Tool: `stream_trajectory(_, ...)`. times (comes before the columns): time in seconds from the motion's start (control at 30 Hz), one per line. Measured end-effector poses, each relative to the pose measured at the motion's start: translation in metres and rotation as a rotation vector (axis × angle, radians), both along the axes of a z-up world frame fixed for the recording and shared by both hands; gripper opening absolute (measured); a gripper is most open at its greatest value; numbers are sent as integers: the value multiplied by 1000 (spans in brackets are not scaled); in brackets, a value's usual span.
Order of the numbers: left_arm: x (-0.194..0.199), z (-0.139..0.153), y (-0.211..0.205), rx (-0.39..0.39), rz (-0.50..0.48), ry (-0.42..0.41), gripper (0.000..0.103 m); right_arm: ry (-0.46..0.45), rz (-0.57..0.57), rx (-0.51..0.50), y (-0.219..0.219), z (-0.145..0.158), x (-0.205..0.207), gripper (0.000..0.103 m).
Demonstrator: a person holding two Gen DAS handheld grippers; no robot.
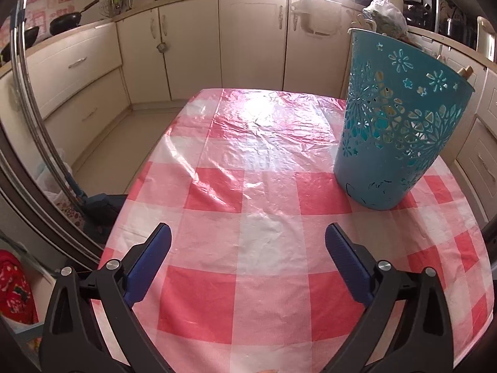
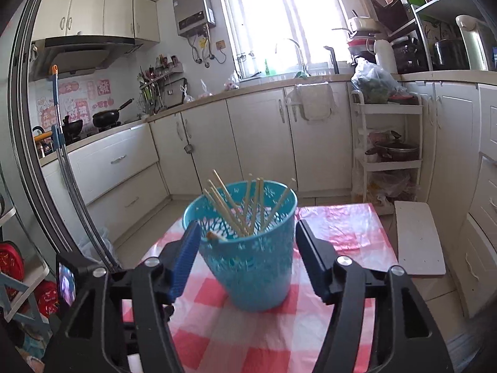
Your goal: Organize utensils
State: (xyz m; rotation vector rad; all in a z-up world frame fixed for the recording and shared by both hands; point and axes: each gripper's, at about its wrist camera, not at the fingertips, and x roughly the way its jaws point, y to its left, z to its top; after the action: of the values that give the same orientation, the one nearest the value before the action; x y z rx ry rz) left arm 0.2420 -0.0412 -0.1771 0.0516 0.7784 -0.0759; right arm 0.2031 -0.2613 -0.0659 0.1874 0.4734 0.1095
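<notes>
from the left wrist view, my left gripper is spread wide with nothing between its blue pads, hovering over the pink-and-white checked tabletop. the teal basket stands upright on the tabletop, ahead and to the right.

from the right wrist view, my right gripper is released too, its fingers either side of the basket in the frame; i can't tell if they touch it. a bundle of wooden chopsticks leans inside the basket, tips above the rim.
</notes>
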Motion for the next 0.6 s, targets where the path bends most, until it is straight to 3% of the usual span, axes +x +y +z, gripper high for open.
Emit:
stream_trajectory(0.07, -11, 12, -2, 26, -8, -22, 95, 57, -14, -11, -1, -1, -13, 79)
stream_trajectory(0.2, -40, 45, -1, 40, -32, -49, 95, 154, -52, 11, -4, -1, -35, 91)
stream_trajectory(0.4, -94, 103, 11, 31, -55, -120, 95, 190, -51, -9, 17, 19, -77, 95)
stream_trajectory(0.6, -134, 146, 22, 32, -92, -36, 95, 134, -31, -22, 36, 60, -118, 96)
